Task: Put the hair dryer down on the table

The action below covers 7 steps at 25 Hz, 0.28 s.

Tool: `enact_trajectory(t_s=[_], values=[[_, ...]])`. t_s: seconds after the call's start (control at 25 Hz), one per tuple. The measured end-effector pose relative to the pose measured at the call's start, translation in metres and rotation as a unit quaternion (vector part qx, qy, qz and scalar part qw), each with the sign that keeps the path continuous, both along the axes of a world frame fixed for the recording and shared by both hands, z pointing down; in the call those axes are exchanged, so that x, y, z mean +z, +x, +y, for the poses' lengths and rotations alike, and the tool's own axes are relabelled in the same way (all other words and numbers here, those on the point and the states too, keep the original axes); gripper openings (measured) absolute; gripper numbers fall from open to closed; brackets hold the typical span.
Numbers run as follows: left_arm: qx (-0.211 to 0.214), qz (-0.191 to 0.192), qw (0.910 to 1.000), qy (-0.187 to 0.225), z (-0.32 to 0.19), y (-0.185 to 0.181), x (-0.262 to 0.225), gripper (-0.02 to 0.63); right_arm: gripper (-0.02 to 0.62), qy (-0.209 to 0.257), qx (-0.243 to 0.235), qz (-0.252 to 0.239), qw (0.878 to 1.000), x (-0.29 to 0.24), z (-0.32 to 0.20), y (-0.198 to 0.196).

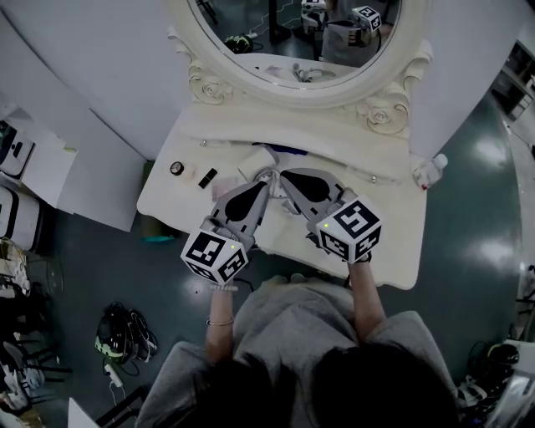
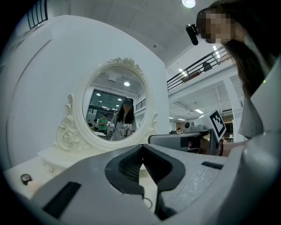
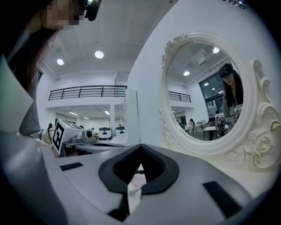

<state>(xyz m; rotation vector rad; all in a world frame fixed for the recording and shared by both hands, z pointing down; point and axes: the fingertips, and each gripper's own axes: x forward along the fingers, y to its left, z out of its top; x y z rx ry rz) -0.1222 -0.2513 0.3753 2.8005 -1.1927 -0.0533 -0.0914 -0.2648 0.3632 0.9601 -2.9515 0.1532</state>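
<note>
one pale, half-hidden shape, seemingly the hair dryer (image 1: 267,173), lies on the white tabletop (image 1: 389,249), just at 12 o'clock of both jaw tips. left gripper (image 1: 264,187) and right gripper (image 1: 286,179) hover there, jaws pressed together and empty. oval mirror (image 1: 267,25) stands at 12 o'clock, small jar (image 1: 176,168) at 9.

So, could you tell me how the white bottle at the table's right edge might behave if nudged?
The white bottle looks small and plastic, probably light. Narrow and seemingly upright, it may tip. Near the table edge, it could fall off.
</note>
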Motion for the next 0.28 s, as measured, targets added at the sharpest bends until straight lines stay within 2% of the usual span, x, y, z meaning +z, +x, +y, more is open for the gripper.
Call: enact_trajectory(t_s=[0.28], values=[[0.004, 0.003, 0.9999, 0.015, 0.0034, 0.0078, -0.0056, 0.005, -0.002, 0.007, -0.004, -0.001, 1.000, -0.0009, 0.0031, 0.0003]])
